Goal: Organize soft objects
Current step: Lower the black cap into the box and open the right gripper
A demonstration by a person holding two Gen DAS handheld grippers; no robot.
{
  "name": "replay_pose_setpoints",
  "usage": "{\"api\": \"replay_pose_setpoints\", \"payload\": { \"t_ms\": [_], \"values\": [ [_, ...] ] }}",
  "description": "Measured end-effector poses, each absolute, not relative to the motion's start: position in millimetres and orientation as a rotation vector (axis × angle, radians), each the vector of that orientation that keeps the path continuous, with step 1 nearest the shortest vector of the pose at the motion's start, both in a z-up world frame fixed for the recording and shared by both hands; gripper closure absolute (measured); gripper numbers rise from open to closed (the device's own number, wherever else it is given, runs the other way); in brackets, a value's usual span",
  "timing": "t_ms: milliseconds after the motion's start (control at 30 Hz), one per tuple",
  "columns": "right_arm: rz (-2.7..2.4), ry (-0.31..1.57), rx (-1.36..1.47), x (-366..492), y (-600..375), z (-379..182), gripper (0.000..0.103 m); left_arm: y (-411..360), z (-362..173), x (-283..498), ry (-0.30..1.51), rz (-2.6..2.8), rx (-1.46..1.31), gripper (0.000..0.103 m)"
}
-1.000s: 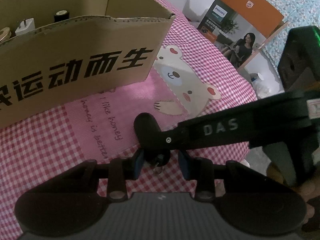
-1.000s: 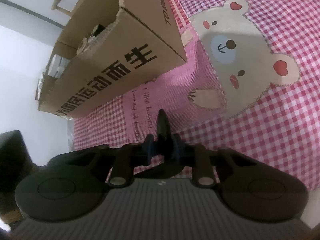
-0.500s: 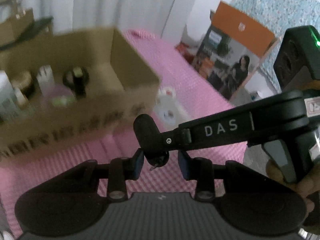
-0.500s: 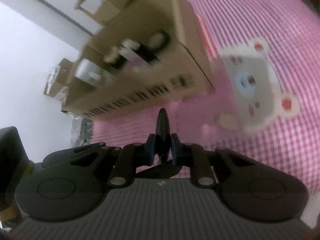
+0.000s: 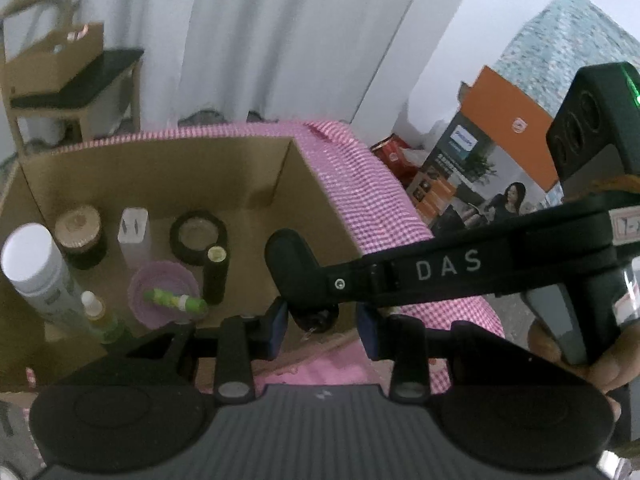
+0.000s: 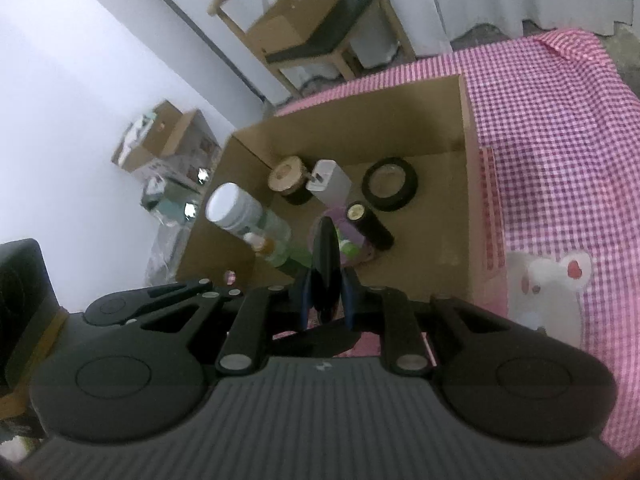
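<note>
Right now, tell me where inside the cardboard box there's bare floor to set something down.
The cardboard box has bare floor along its right wall, right of the black tape roll and the black cylinder. The left half is crowded: white-capped bottle, wooden-lidded jar, white charger, purple dish. Outside, the pink checked cloth lies open right of the box.

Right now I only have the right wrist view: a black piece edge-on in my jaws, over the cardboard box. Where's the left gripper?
Observer: The left gripper is right at it. The black piece ends between the left fingers, with a gap to each pad as far as I can see.
Operator: What's behind the piece in the box? It blocks my view.
Observer: A green tube lies across a purple dish on the floor of the cardboard box.
Operator: Anything past the cloth's far side?
Observer: An orange carton stands just beyond the pink check cloth.
</note>
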State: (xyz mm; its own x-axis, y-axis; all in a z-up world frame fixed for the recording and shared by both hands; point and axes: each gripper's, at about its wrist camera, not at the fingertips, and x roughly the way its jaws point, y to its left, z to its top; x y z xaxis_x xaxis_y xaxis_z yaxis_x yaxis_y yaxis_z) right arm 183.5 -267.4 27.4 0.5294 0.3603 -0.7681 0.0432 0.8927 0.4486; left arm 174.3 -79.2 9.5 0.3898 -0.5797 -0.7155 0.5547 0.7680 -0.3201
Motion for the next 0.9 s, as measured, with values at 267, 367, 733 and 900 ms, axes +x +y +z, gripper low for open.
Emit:
{"api": "replay_pose_setpoints", "payload": {
  "t_ms": [267,367,733,900],
  "values": [
    [0.185,1.158,0.386,237.3,-263.4,-8.6,0.088,-74.0,-31.2,213.7,1.042,-0.710,-0.107,0.062],
    [0.179,1.211,0.318,251.1,-258.5,-19.0,0.088,-73.7,-42.4,223.0,1.069,-0.719,-0.123,0.057],
    [0.209,1.405,0.057,278.8,-225.5,-56.2,0.089,-60.5,-51.4,230.2,1.079,-0.735,-0.160,0.042],
    [0.206,1.470,0.011,285.6,-218.5,-68.2,0.088,-49.5,-43.7,221.9,1.045,-0.722,-0.152,0.027]
  ]
}}
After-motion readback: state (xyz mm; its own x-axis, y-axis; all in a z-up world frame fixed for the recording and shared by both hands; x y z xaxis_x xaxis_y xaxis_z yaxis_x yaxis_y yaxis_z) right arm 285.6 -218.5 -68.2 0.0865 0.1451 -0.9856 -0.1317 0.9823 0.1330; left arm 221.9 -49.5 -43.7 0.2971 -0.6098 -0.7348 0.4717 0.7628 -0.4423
